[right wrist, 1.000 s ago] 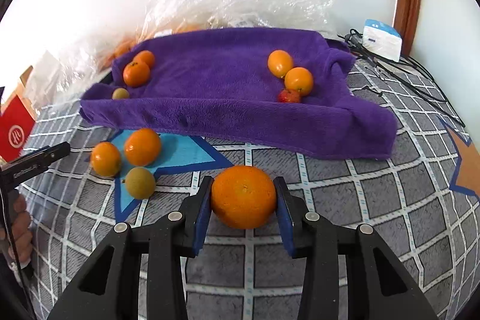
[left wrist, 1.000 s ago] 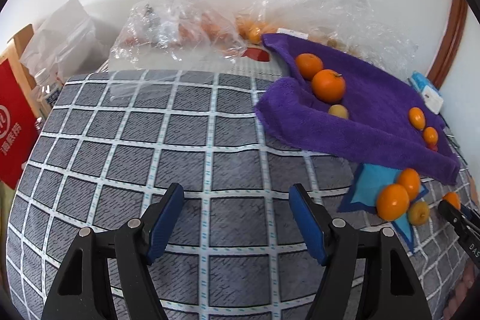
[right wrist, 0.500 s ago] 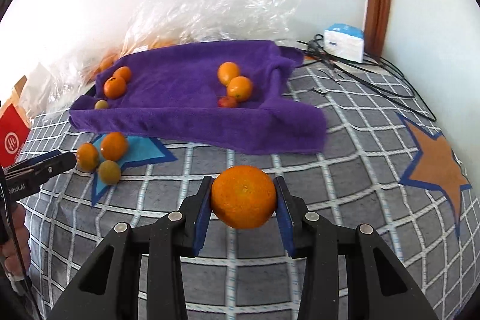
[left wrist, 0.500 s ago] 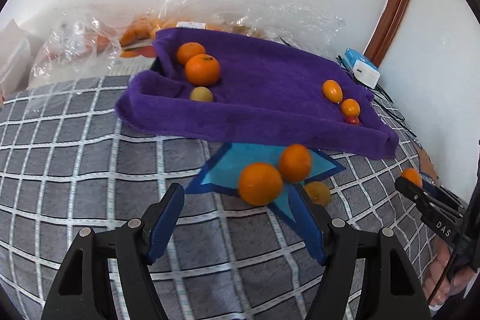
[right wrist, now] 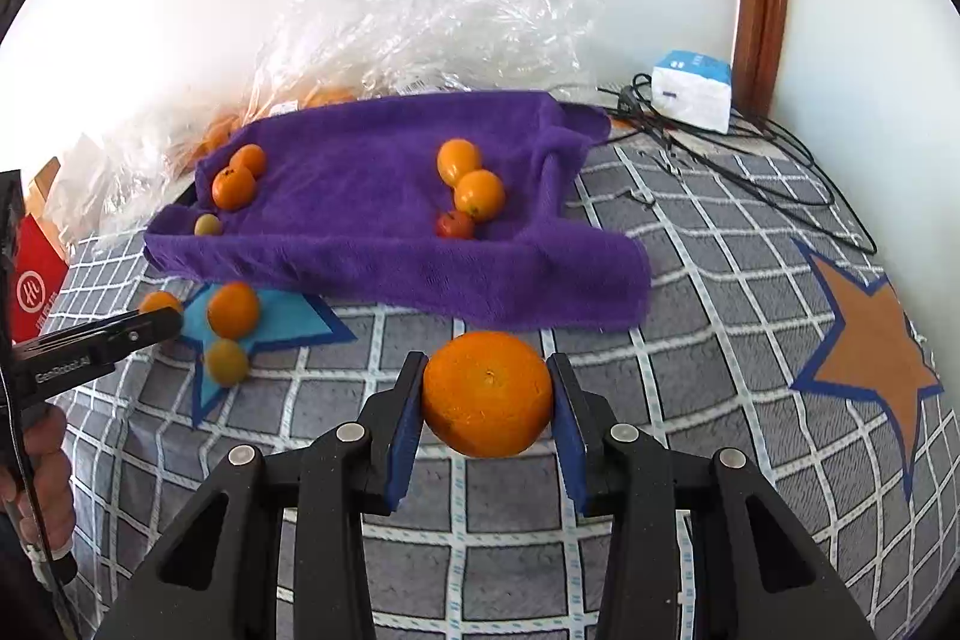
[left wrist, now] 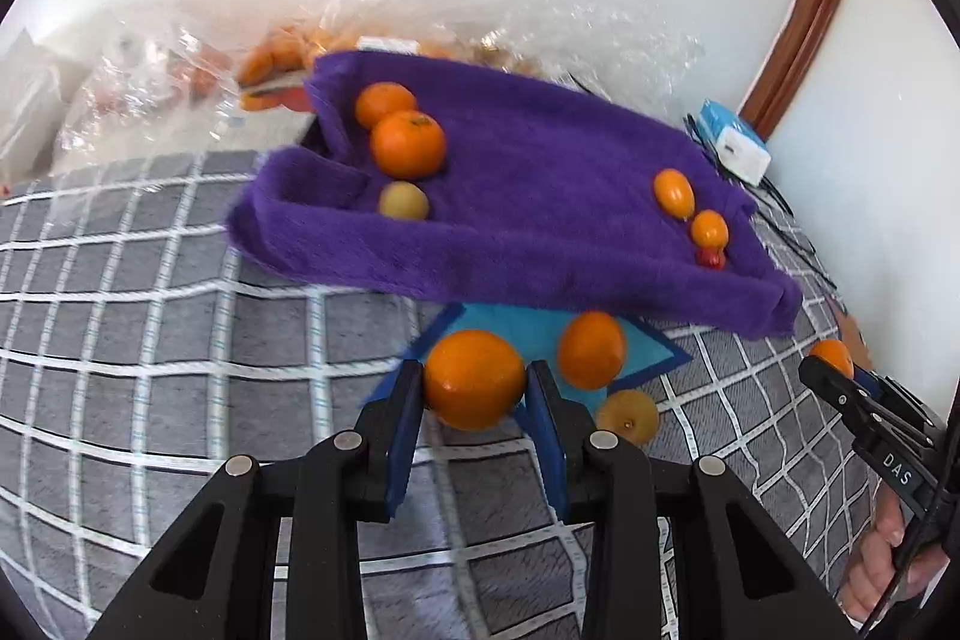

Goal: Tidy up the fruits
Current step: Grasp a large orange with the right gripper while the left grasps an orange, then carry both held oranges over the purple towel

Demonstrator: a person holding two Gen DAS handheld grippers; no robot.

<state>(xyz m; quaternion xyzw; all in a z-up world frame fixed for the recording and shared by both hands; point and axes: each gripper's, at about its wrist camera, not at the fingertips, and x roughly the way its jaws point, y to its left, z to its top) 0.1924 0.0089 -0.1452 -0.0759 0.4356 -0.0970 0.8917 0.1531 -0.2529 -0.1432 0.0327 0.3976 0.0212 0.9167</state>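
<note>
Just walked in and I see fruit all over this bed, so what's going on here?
A person is sorting fruit with a handheld gripper in each hand. The right gripper is clamped on a large orange, held above the checked bedspread. The left gripper is closing its jaws around another orange by the blue star patch; the pads look to be touching it. Two groups of three fruits already sit on the purple towel, and two more wait by the star.

Bare checked bedspread (right wrist: 690, 280) lies open at the frame's right and lower left – the purple towel (right wrist: 360, 196), crinkled plastic bags (right wrist: 420, 34) and black cables (right wrist: 750, 172) crowd the upper middle.
</note>
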